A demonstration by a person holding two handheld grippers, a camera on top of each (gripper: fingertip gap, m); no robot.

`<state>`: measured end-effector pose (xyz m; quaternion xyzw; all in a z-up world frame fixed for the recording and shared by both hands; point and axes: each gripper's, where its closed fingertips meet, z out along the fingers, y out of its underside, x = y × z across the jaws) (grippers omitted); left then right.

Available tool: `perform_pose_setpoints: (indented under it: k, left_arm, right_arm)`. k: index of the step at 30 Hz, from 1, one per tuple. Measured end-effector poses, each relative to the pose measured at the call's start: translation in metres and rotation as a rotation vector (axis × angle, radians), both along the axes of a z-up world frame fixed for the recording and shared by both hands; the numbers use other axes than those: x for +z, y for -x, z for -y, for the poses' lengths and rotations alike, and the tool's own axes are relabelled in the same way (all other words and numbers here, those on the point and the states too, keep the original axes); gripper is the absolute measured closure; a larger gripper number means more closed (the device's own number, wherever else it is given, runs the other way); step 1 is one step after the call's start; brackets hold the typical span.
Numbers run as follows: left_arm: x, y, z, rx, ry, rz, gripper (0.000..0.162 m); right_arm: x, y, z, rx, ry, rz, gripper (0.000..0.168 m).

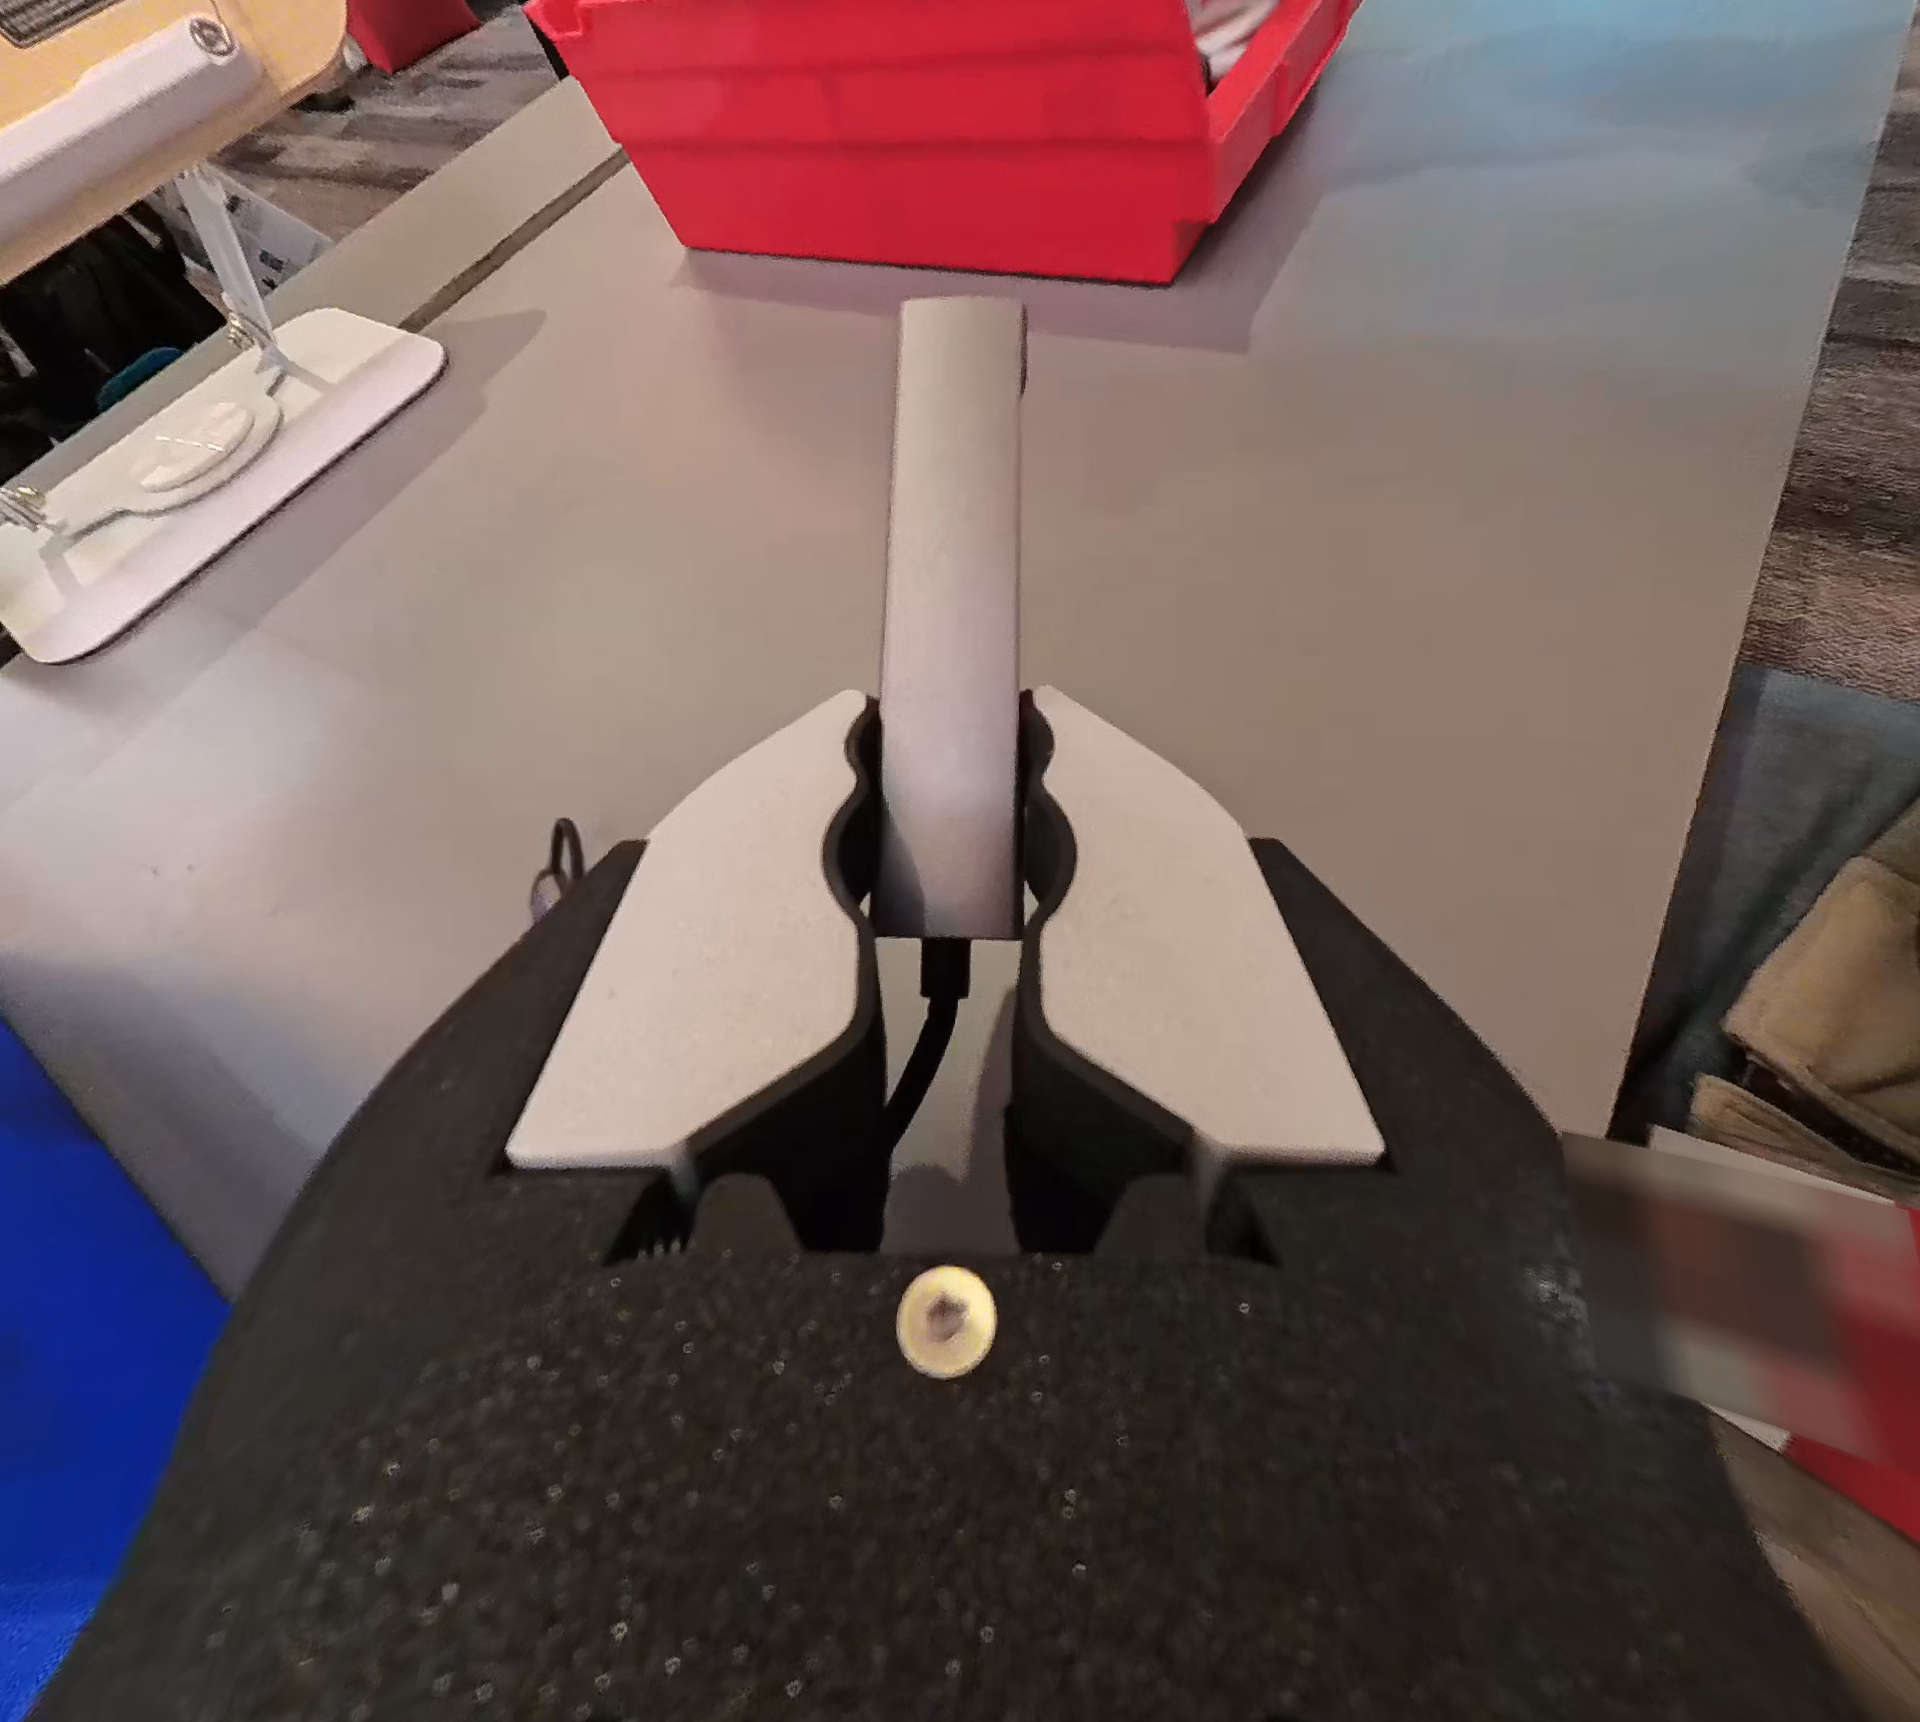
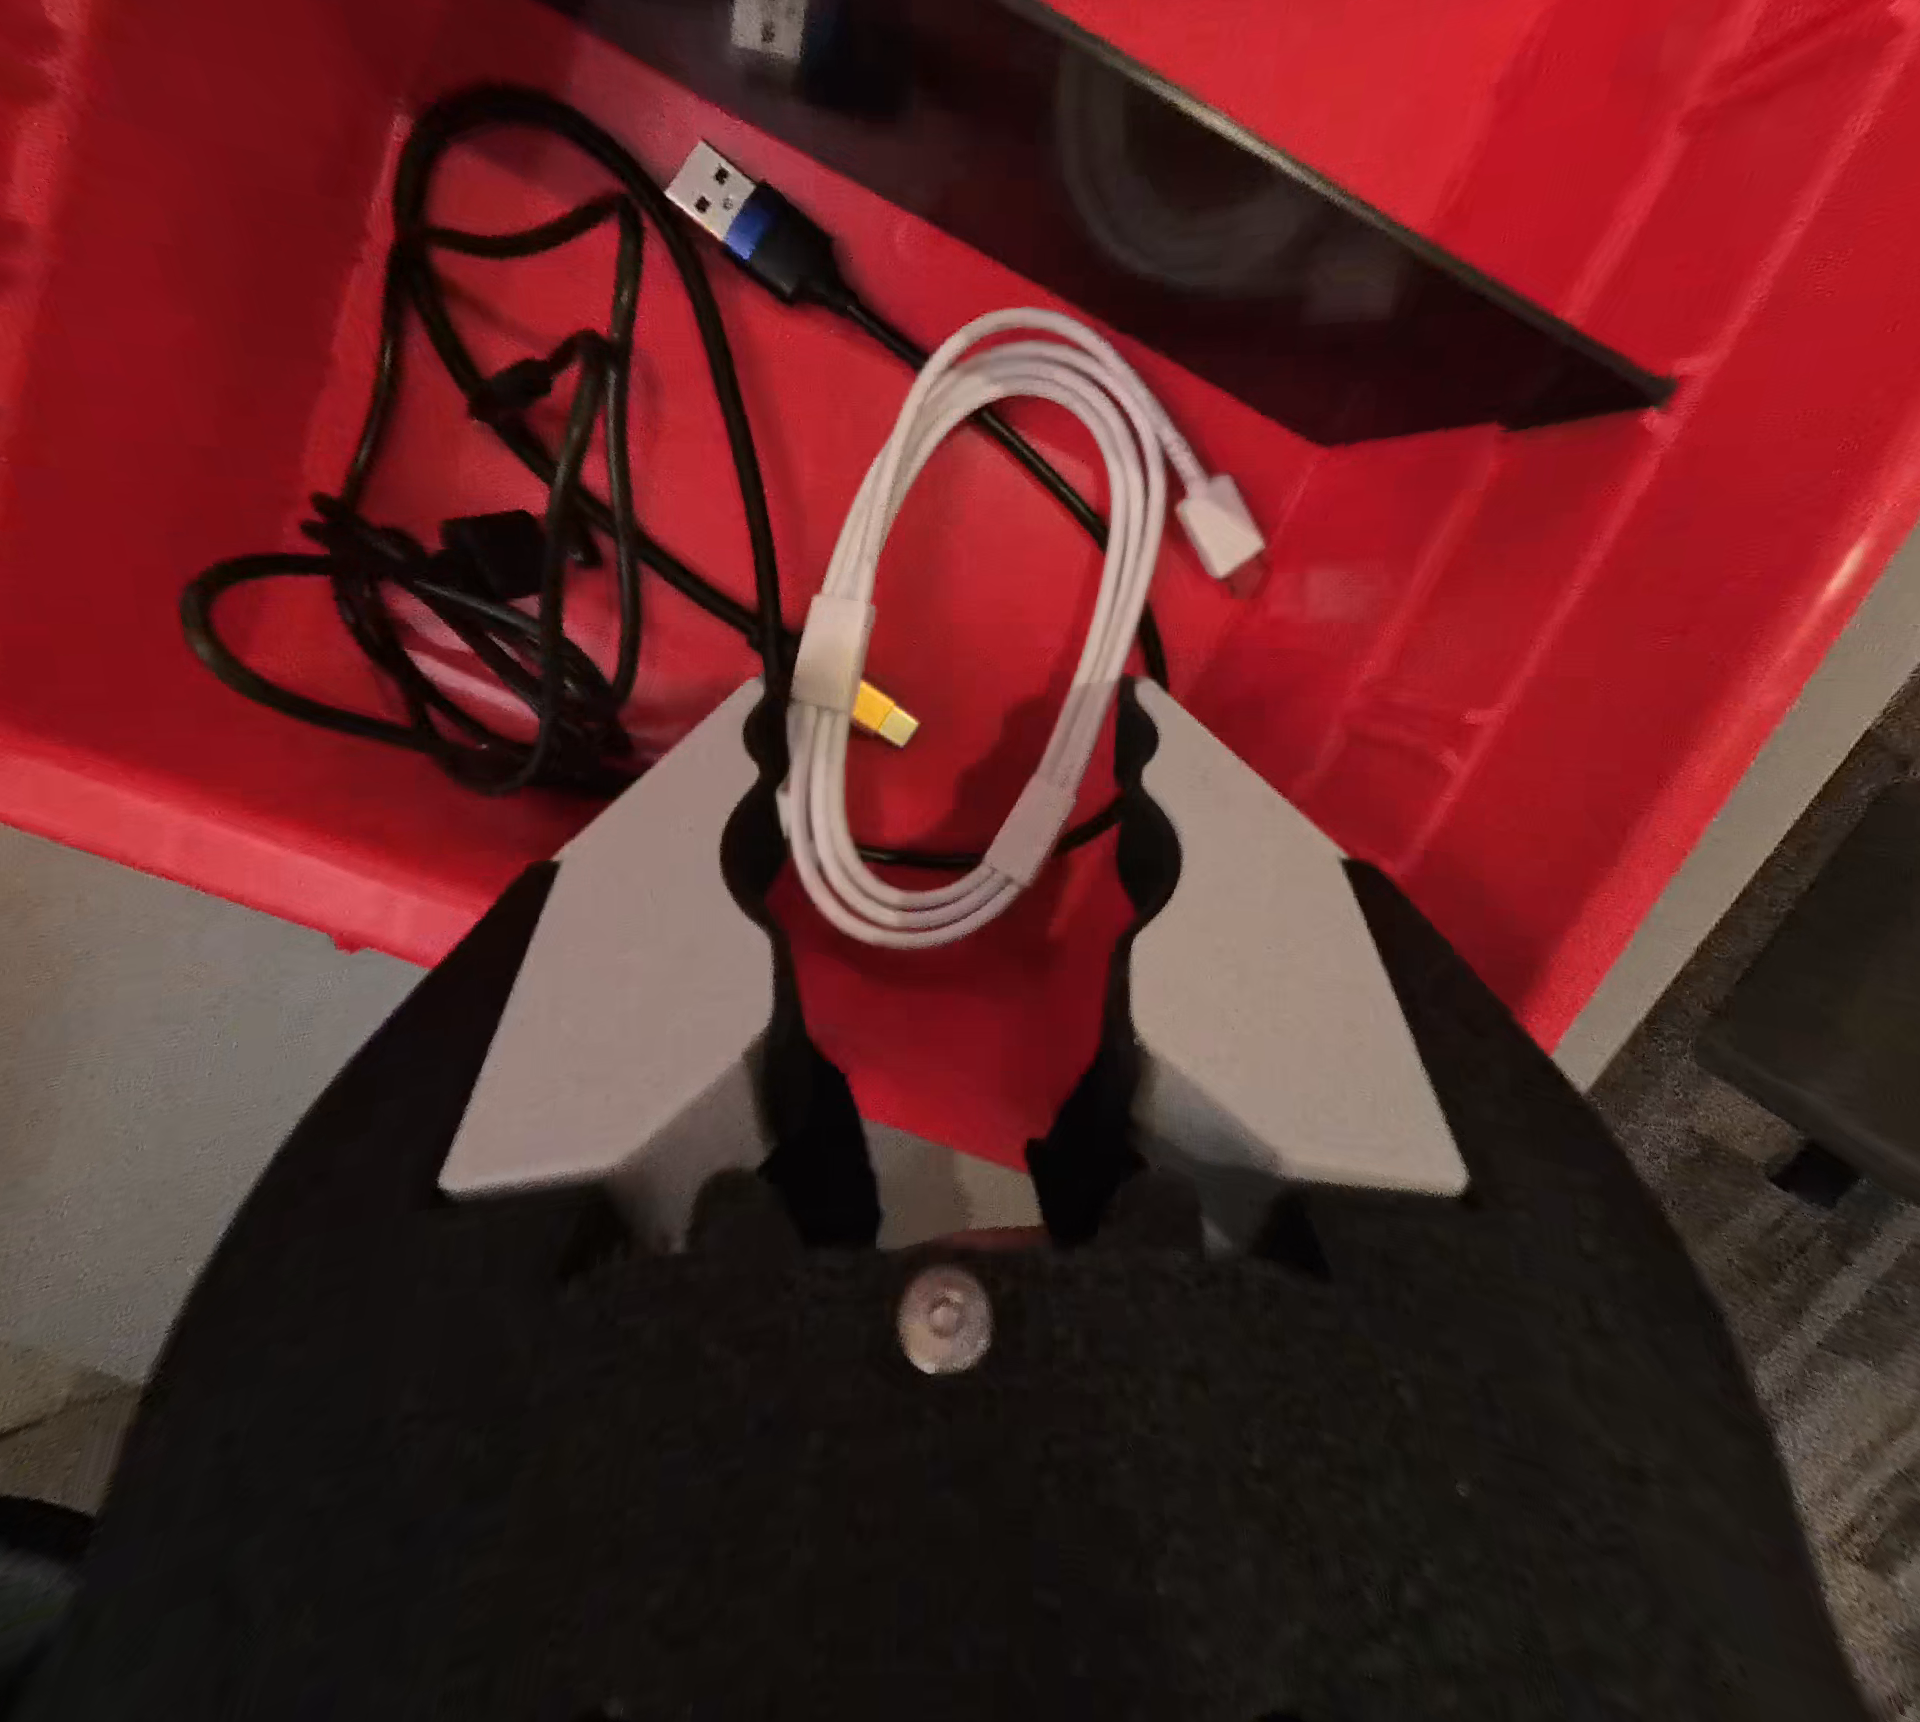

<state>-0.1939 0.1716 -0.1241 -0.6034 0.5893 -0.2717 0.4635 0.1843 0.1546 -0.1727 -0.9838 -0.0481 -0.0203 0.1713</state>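
Grey bar clamped in left gripper, pointing forward over grey table toward red bin; black cable plugged into its near end. Right gripper spread wide inside the bin, fingers either side of coiled white cable, contact unclear. Black cable tangle left of it, dark divider behind. White stand far left on table.

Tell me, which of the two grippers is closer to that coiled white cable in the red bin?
Right. The right gripper hangs open with the white cable between its fingertips in the red bin. The left gripper is outside the bin, shut on a grey bar.
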Motion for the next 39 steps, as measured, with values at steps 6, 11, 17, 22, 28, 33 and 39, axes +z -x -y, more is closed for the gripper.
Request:
perform_pose_setpoints:
  k: [6, 11, 17, 22, 28, 33, 39]
  left_arm:
    - [0.013, 0.001, -0.001, -0.012, -0.081, 0.071, 0.139]
    - [0.020, 0.002, 0.003, -0.071, -0.286, 0.088, 0.139]
    - [0.025, 0.003, 0.008, -0.087, -0.454, 0.085, 0.139]
    - [0.017, 0.003, 0.005, -0.060, -0.573, 0.009, 0.139]
    - [0.021, 0.003, 0.005, -0.050, -0.612, 0.028, 0.139]
    - [0.019, 0.003, 0.000, -0.030, -0.573, 0.022, 0.139]
    - [0.035, 0.014, -0.023, 0.174, -0.645, 0.091, 0.138]
  right_arm:
    - [0.098, 0.040, -0.004, -0.078, -0.438, 0.033, 0.107]
    - [0.138, 0.254, 0.002, 0.356, -0.600, -0.620, 0.111]
    - [0.114, 0.354, 0.004, 0.517, -0.463, -0.874, 0.120]
    - [0.105, 0.360, 0.004, 0.507, -0.411, -0.956, 0.162]
    - [0.101, 0.355, 0.004, 0.499, -0.407, -0.962, 0.138]
    - [0.103, 0.359, 0.003, 0.529, -0.426, -0.953, 0.161]
    - [0.184, 0.263, -0.015, 0.357, -0.706, -0.729, 0.161]
